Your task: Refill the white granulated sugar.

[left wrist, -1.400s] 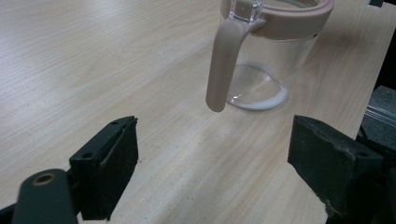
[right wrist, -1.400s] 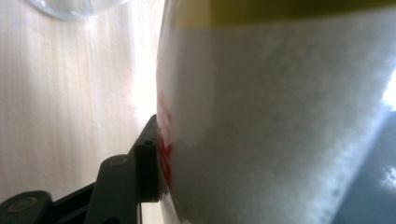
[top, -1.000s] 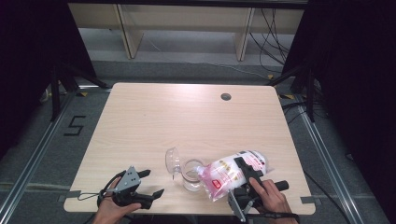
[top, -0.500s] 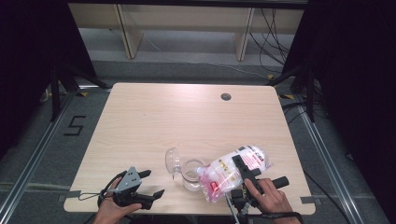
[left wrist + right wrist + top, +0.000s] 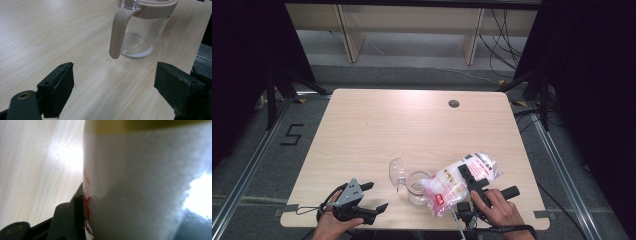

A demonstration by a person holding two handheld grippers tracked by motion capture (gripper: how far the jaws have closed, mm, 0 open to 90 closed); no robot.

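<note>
Because the bag [image 5: 460,181] of white granules is clamped between the right gripper's [image 5: 472,180] jaws and tilted with its lower corner over the open glass jar [image 5: 417,187] at lower centre of the high view, the aim is judged to be pouring; a thin white layer already lies on the jar bottom. The left gripper [image 5: 377,196], lower left, rests on the table [image 5: 412,125] with jaws wide and empty, jar ahead of them. The bag carries a red label, print unreadable; the floor mark at left reads "5" [image 5: 292,134].
</note>
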